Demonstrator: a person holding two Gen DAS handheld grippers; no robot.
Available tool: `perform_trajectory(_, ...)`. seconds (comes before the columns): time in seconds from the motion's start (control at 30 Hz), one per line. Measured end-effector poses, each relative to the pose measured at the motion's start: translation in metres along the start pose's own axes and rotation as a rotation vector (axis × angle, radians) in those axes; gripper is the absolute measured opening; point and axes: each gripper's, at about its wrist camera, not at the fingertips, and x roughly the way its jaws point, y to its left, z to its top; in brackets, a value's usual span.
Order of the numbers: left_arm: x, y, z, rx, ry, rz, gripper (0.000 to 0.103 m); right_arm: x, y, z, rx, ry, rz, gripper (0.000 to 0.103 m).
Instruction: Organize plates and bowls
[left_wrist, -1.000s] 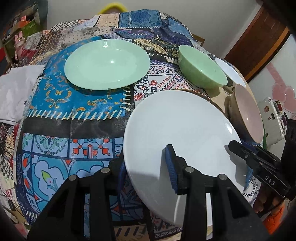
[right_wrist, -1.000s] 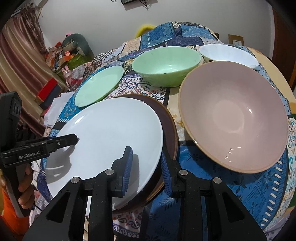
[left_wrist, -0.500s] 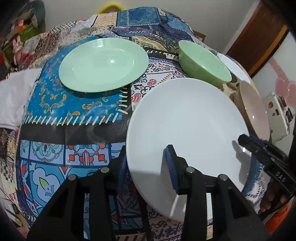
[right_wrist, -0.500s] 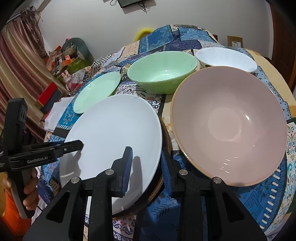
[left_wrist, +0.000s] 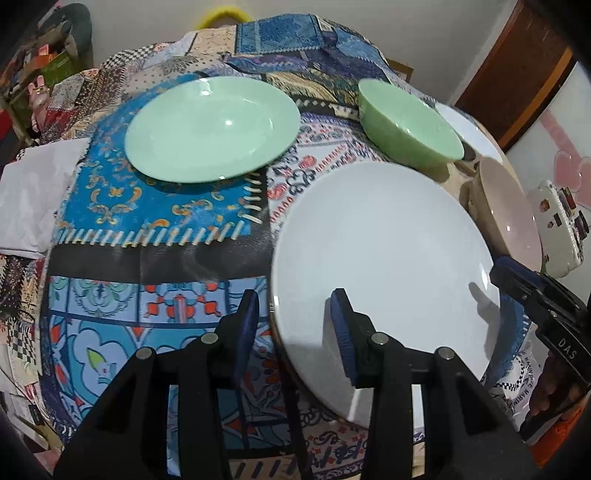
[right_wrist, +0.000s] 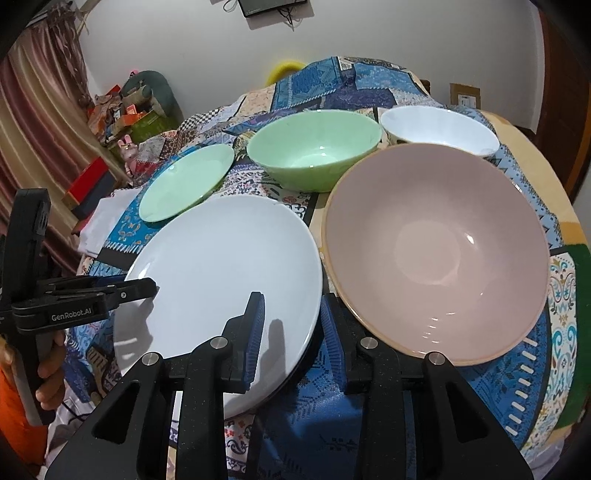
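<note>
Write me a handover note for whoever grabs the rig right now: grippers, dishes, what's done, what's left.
Left gripper: open, jaws astride the white plate's left rim.
Right gripper: open, jaws astride the same plate's right rim.
White plate sits over a dark plate, of which only the edge shows.
Green plate lies alone at far left on the tablecloth.
Green bowl, white bowl and pink bowl stand separately, none nested.
Done: white plate stacked on dark plate.
Left: probably add the green plate to the stack and nest the bowls.
</note>
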Motion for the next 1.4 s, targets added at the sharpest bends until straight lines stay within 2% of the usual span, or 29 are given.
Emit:
perform_trajectory(0.17,-0.028,0.010,0.007,-0.012,-0.058,0.008,0.041,-0.012,0.011,0.010,-0.026,-0.028,-0.003,0.030)
perform_trajectory(0.3,-0.062,0.023,0.016,-0.020,-0.141,0.025,0.056,-0.021,0.026,0.024,-0.061,-0.073,0.012,0.034)
perform_trajectory(0.37,-0.079,0.029,0.023,-0.012,-0.184,0.047,0.058,-0.025,0.037,0.033,-0.087,-0.102,0.012,0.040)
perform_trajectory(0.43,-0.091,0.035,0.029,-0.009,-0.211,0.063,0.071,-0.027,0.047,0.041,-0.101,-0.127,0.003,0.050)
perform_trajectory(0.47,-0.098,0.041,0.033,-0.012,-0.231,0.067,0.073,-0.027,0.051,0.044,-0.105,-0.142,0.003,0.056)
perform_trajectory(0.6,-0.113,0.057,0.046,-0.013,-0.272,0.100,0.081,-0.025,0.063,0.056,-0.117,-0.181,0.001,0.064)
perform_trajectory(0.67,-0.116,0.064,0.052,-0.015,-0.283,0.121,0.082,-0.020,0.068,0.065,-0.122,-0.190,0.009,0.069)
perform_trajectory(0.83,-0.109,0.083,0.071,-0.034,-0.266,0.140,0.088,-0.005,0.074,0.084,-0.120,-0.178,0.044,0.070)
perform_trajectory(0.97,-0.096,0.093,0.088,-0.027,-0.256,0.163,0.088,0.012,0.075,0.101,-0.124,-0.160,0.071,0.070)
perform_trajectory(1.4,-0.031,0.129,0.128,-0.036,-0.186,0.146,0.088,0.074,0.082,0.148,-0.200,-0.062,0.063,0.069)
